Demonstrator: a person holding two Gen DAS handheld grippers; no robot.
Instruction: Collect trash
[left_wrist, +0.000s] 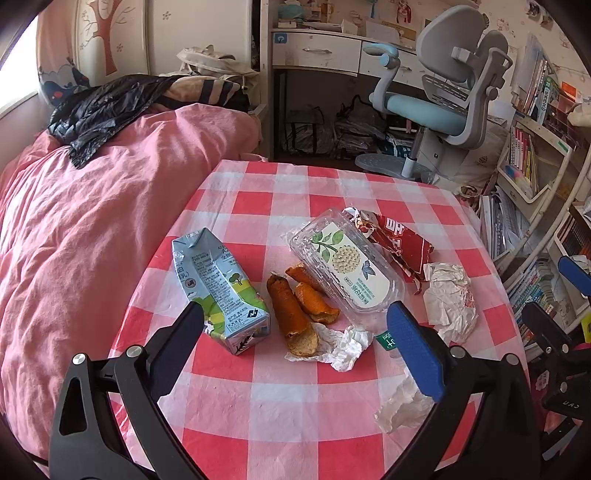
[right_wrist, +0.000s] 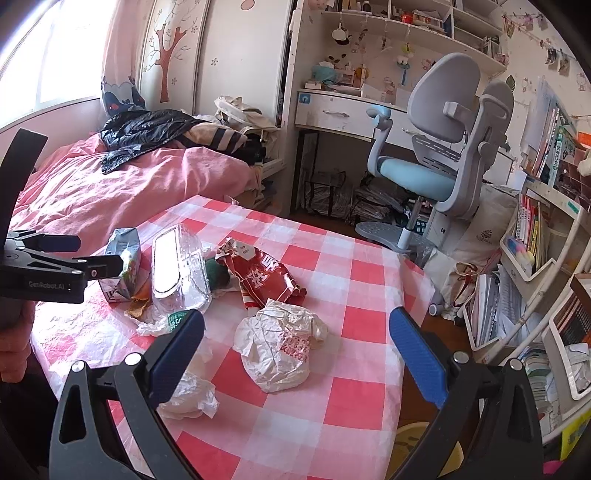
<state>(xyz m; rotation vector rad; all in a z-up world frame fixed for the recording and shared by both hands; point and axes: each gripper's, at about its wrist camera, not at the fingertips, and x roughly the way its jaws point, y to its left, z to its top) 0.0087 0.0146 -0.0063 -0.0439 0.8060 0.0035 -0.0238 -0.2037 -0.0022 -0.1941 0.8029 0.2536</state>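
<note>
Red-checked table (left_wrist: 280, 417) holds milk carton (left_wrist: 218, 291), orange peels (left_wrist: 295, 306), wrappers (right_wrist: 277, 347).

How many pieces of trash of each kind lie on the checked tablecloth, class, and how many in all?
Milk carton: 1
Orange peel pieces: 3
Clear plastic box: 1
Red snack wrapper: 1
Crumpled paper wrapper: 1
White tissues: 2
Total: 9
A dark green thing behind the box, mostly hidden, is left out.

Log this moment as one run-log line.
left claw open, above milk carton | right claw open, above crumpled wrapper | nothing held
</note>
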